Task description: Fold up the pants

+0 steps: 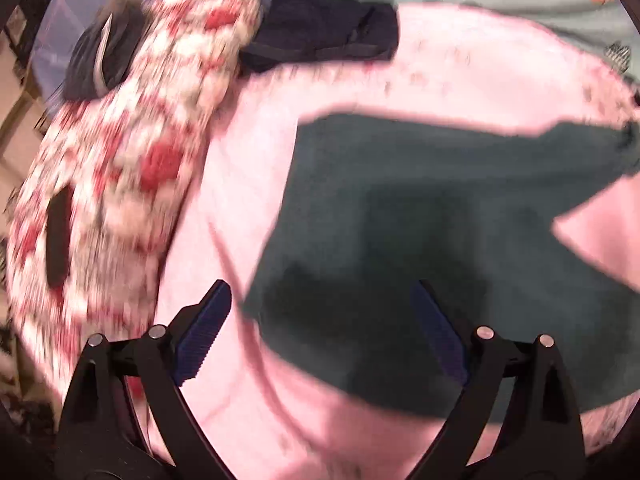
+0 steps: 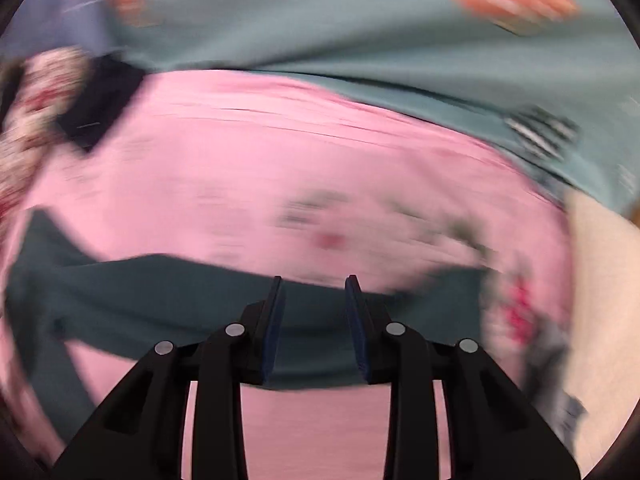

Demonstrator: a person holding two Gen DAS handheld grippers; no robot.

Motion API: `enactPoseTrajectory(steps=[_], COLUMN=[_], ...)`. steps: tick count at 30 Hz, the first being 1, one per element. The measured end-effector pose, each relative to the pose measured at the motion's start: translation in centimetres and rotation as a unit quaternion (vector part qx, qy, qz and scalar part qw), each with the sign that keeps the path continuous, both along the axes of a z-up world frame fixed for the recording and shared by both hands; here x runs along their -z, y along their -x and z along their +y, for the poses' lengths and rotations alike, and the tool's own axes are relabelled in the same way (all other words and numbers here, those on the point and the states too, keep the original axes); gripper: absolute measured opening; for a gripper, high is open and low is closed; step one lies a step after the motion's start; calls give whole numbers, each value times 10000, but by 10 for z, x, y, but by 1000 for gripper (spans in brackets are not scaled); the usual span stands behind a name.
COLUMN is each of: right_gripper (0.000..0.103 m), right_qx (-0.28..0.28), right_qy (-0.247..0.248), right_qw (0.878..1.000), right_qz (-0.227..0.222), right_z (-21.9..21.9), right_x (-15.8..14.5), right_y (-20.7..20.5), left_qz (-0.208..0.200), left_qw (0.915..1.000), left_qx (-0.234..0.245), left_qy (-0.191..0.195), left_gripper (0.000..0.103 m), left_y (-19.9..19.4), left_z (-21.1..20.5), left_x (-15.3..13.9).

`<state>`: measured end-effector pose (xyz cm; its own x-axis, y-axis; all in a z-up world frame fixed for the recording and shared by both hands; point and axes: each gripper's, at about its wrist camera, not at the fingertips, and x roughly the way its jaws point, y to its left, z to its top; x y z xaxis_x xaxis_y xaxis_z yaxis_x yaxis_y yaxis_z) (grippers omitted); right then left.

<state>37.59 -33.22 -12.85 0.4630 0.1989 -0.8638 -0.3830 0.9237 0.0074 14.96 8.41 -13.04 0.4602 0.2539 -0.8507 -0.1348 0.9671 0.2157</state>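
Dark teal pants lie spread flat on a pink sheet, one leg reaching to the right. My left gripper hovers above their near left part, open wide with nothing between its blue pads. In the blurred right wrist view the pants run as a dark band across the pink sheet. My right gripper hangs over that band, its jaws parted by a narrow gap and holding nothing.
A red-and-white flowered blanket or cushion bulges at the left, with a dark furry thing on it. A folded navy garment lies at the sheet's far edge. Grey-green bedding with orange prints lies beyond. A cream surface borders the right.
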Motion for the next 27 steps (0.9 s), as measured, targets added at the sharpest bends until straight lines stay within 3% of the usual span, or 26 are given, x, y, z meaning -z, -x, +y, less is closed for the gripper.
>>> enactPoseTrajectory(steps=[2,4,8,10,17,19,21,24,27], right_gripper=[31,31,31,31,31,31,31,31,31], right_qx=[-836,-1371,-2055,-2098,-2073,-1892,-1754,-1674,-1553], right_qy=[-498,-694,-222,5,846,778,656,610,742], right_qw=[9949,9872,9766,9744,9672,9718,9754,9771,9788], right_qz=[254,433,600,811,1198,1170,1166,1167,1109], right_z=[58,102,162,171,166,164,160,152,142], right_x=[1,7,26,35,51,48,44,39,35], right_y=[10,15,9,-1,-20,-23,-26,-28,-33], left_qz=[-218,-434,-399,-232,295,513,535,273,-169], left_qw=[9995,9981,9957,9944,9793,9732,9665,9657,9774], left_qx=[193,376,672,880,1951,2194,2362,2510,1983], left_qy=[102,206,501,542,441,464,853,606,710], left_gripper=[93,93,87,78,71,54,24,19,19], left_y=[-27,-59,-112,-134,-163,-169,-171,-167,-168], left_z=[15,35,67,79,78,77,78,76,96], left_x=[-8,-12,0,12,56,70,72,66,50])
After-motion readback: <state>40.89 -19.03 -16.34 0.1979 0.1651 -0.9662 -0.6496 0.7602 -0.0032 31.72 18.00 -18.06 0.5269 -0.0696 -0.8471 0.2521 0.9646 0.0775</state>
